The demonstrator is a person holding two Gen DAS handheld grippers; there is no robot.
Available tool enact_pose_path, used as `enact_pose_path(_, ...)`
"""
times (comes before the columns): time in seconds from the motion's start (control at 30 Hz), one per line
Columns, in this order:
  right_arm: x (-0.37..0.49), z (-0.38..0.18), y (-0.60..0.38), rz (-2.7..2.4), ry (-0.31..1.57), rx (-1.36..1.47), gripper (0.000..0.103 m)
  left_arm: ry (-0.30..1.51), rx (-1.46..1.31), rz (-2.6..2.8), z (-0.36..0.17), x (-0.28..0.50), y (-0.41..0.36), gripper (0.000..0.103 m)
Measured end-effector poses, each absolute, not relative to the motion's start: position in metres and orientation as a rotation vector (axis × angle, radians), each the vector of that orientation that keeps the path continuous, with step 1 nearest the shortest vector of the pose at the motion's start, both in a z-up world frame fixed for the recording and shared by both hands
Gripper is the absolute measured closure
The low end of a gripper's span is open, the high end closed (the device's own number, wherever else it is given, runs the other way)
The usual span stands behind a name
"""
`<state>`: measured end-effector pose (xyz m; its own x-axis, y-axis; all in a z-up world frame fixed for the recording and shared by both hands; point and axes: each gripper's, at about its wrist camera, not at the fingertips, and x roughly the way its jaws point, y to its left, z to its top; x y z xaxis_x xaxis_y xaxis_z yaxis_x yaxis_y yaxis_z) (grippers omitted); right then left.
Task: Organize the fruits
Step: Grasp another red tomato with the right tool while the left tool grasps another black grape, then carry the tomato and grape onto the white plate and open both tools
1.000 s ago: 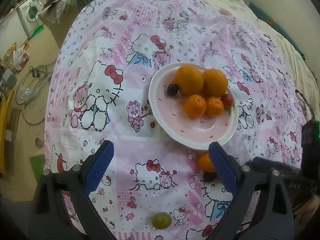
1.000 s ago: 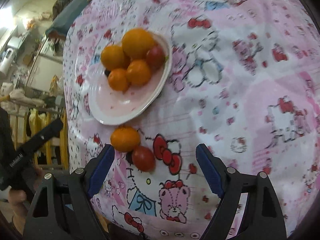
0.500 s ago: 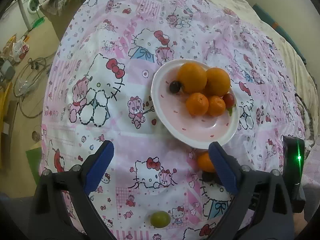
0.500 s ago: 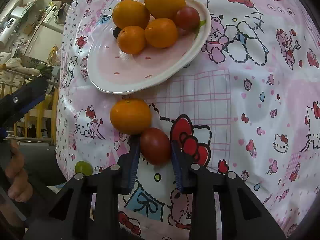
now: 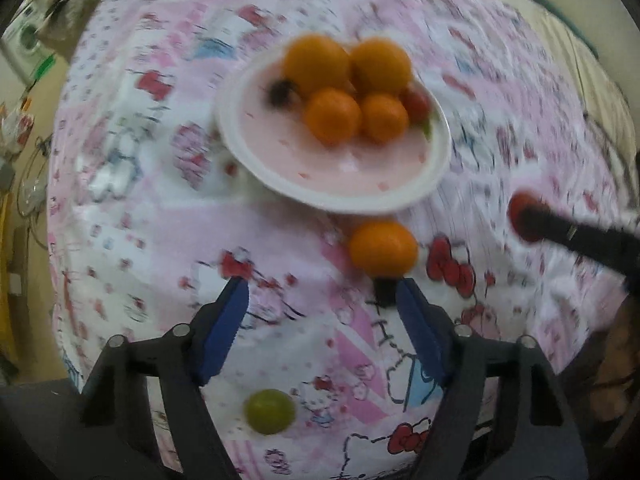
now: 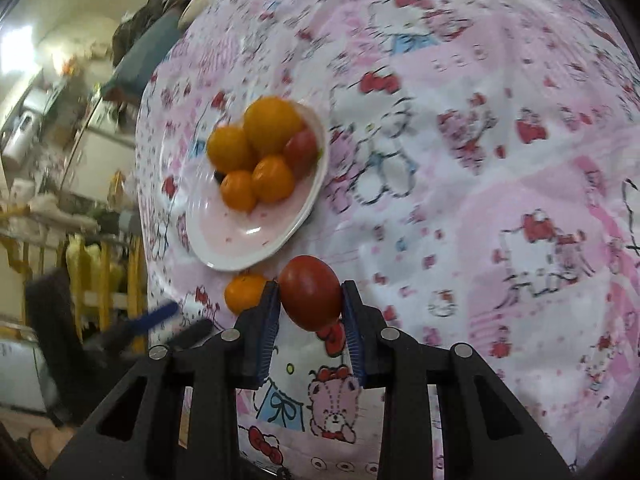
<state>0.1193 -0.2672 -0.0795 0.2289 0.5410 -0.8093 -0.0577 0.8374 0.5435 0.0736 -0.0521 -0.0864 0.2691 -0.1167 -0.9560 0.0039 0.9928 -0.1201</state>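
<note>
Green, perhaps a grape [image 5: 269, 411], shows only from the left wrist.

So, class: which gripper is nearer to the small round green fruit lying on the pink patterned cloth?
Left. The left gripper hangs right over the green fruit, its empty fingers closing. The right gripper, away to the side, is shut on a red tomato.

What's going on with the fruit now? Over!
Right hand-held gripper shut on red tomato. Left hand-held gripper closing, nothing between pads. Orange and green fruit off the plate. Nothing blocking.
</note>
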Motion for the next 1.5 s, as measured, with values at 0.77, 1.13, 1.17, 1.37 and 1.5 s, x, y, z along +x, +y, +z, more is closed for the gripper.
enact_pose_path(0.77,0.118,-0.074,-0.293,0.387,1.261,0.482,0.07,1.415,-0.036,-0.173,-0.123,0.096,-0.12,0.084)
enact_pose_path(1.13,0.12,-0.075,-0.287,0.391,1.261,0.445,0.07,1.401,-0.013,-0.187,-0.113,0.077,-0.108,0.084)
enact_pose_path(1.17,0.121,-0.075,-0.287,0.39,1.264,0.444,0.07,1.396,-0.01,-0.185,-0.109,0.074,-0.105,0.084)
enact_pose_path(1.37,0.123,-0.07,-0.28,0.402,1.251,0.427,0.07,1.33,-0.002,-0.151,-0.08,0.062,-0.082,0.084)
enact_pose_path(1.5,0.121,-0.064,-0.277,0.421,1.236,0.426,0.07,1.276,-0.036,-0.116,-0.06,0.061,-0.064,0.084)
